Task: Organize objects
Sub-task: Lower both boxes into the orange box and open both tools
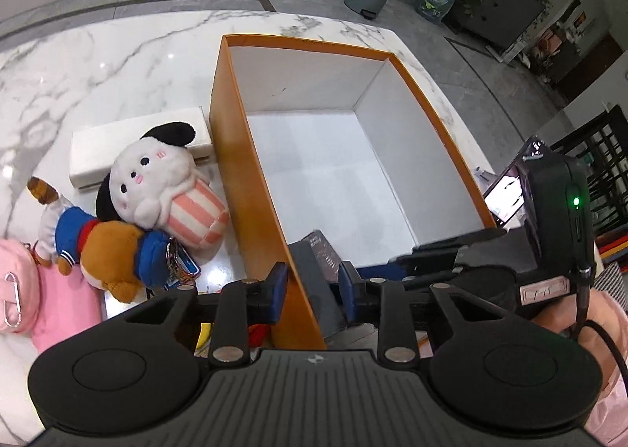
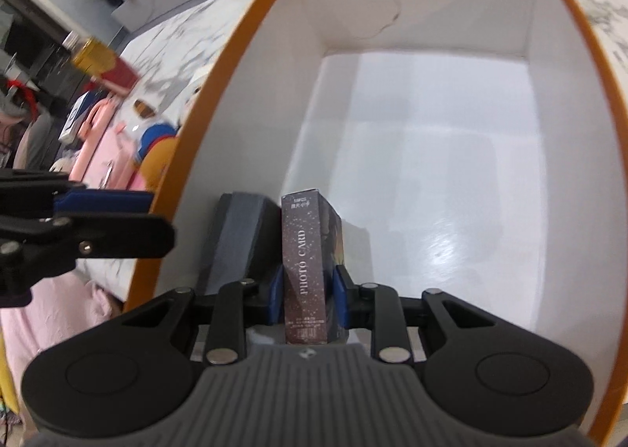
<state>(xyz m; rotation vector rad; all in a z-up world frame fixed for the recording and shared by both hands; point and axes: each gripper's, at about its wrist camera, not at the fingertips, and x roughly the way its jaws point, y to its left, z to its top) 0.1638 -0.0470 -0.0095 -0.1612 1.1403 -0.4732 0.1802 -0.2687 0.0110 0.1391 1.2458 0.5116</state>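
Note:
An orange box (image 1: 251, 187) with a white inside (image 2: 431, 156) stands on the marble table (image 1: 117, 66). My right gripper (image 2: 308, 282) is down in its near left corner, shut on a dark speckled box marked PHOTO CARD (image 2: 302, 250), held upright. A grey box (image 2: 239, 239) stands next to it against the left wall. My left gripper (image 1: 314, 282) hangs at that wall with its jaws a little apart; in the right wrist view the left gripper (image 2: 163, 217) ends outside the wall with nothing between its pads. The card box top (image 1: 320, 246) shows past its fingers.
Left of the orange box lie a white plush with black ears (image 1: 157, 187), a brown bear in a blue sailor suit (image 1: 106, 246), a long white box (image 1: 137, 148), a pink bag (image 1: 19, 290) and a key ring (image 1: 180, 262). A lit screen (image 1: 506, 191) is at the right.

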